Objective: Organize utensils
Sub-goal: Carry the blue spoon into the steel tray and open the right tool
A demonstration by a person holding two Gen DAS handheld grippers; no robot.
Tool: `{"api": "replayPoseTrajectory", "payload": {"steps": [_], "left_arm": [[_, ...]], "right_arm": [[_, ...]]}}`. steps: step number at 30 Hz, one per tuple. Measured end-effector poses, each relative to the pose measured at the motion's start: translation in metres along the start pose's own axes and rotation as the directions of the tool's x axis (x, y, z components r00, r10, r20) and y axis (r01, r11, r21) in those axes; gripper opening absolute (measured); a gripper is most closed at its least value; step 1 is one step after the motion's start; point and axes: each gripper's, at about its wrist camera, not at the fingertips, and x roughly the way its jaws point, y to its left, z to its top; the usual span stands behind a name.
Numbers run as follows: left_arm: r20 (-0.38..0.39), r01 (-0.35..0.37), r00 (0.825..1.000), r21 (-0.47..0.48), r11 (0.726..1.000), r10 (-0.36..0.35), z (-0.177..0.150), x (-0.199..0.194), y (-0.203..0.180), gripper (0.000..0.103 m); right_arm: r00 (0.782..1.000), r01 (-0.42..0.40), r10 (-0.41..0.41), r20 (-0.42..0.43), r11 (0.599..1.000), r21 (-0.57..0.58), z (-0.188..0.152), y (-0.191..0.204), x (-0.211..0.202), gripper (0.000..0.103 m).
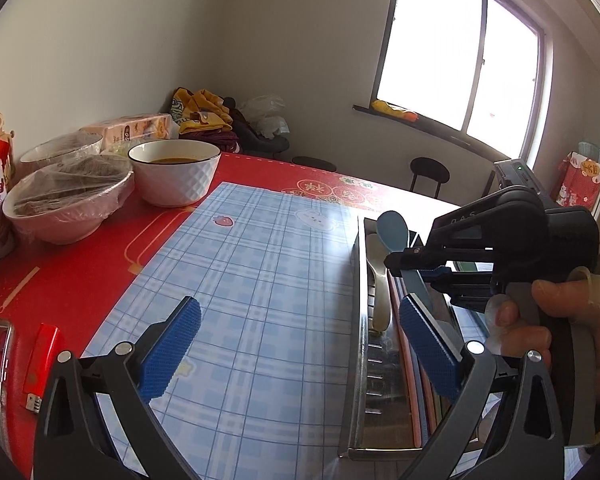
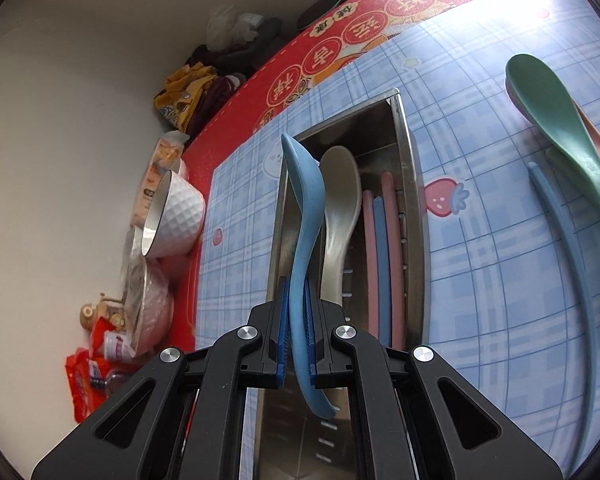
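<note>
Blue spoon (image 2: 306,216) clamped in R hand-held gripper (image 2: 296,344) over steel tray (image 2: 410,184) | L hand-held gripper (image 1: 300,344) jaws apart, empty | tip: lower handle flat beside white spoon (image 2: 338,208), then release

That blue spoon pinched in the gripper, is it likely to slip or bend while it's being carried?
Probably stiff: the blue spoon keeps its curved shape though the right gripper pinches only its handle. It looks like light plastic, so little strain. Its smooth surface might slip or swing, but the ribbed pads should help, and the metal tray lies beneath.
</note>
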Motion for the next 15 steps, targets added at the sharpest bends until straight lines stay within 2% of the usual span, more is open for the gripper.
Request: {"api": "replayPoseTrajectory", "payload": {"steps": [15], "left_arm": [[-0.006, 0.002, 1.0, -0.002, 1.0, -0.002, 0.0001, 0.0016, 0.0004, 0.097]], "right_arm": [[1.0, 0.024, -0.024, -0.016, 1.0, 0.001, 0.0057, 0.0038, 0.0056, 0.009]]}}
